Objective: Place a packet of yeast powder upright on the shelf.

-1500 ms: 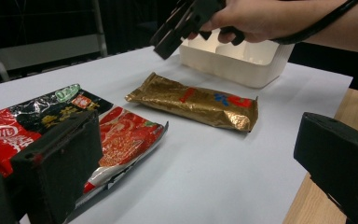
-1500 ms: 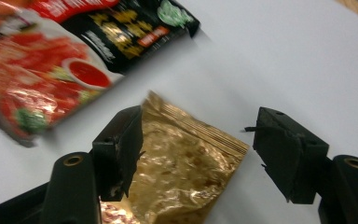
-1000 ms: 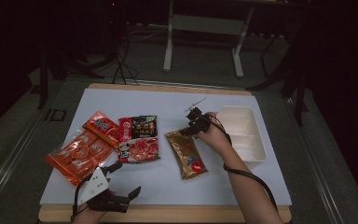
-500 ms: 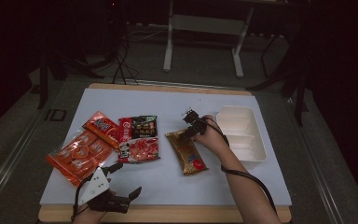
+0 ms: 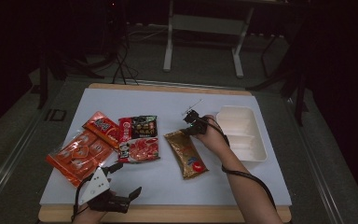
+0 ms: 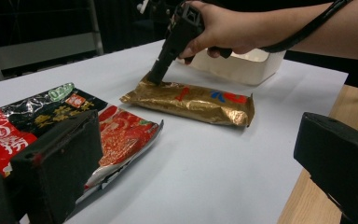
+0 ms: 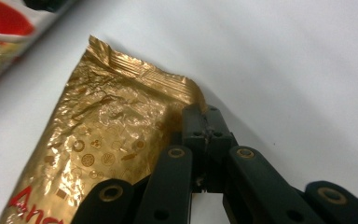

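step: grip and lift | right claw (image 7: 205, 133): jaws just closing, now pinched on far corner seal of crinkled gold foil snack packet (image 5: 186, 153), lying mid-table beside white plastic tray (image 5: 261, 151) | left claw (image 5: 121, 184): open, empty, near table's front edge | advice: lift slowly; thin seal may slip.

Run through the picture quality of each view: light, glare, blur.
High view: dim, the room beyond the white table nearly black, small things soft. Left gripper view: brighter, the gold packet glinting with glare, the left gripper near the lens blurred. Right gripper view: sharp on the packet's crinkled foil, the right gripper dark, red packet at the corner out of focus.
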The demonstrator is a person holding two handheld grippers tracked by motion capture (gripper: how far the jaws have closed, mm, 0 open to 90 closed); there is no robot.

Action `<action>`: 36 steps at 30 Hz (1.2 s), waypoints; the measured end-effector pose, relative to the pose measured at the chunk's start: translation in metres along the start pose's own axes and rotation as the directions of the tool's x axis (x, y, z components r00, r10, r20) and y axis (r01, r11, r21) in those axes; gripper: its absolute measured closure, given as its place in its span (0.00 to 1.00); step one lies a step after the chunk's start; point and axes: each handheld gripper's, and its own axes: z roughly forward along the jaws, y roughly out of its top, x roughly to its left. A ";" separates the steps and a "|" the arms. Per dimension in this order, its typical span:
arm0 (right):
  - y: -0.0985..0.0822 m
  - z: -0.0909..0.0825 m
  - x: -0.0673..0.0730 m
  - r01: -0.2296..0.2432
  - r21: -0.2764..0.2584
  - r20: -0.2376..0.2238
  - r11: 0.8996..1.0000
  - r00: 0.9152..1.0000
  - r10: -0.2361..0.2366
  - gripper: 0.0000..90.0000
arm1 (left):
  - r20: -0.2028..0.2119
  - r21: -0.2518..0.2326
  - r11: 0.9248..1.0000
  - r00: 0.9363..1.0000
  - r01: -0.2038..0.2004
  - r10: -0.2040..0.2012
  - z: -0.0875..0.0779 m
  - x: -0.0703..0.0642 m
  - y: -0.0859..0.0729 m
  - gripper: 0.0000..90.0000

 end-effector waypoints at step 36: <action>-0.023 -0.110 0.021 0.173 -0.302 -0.090 0.937 0.974 -0.208 1.00 | 0.002 0.015 1.000 1.000 0.002 -0.002 0.003 0.000 -0.001 0.02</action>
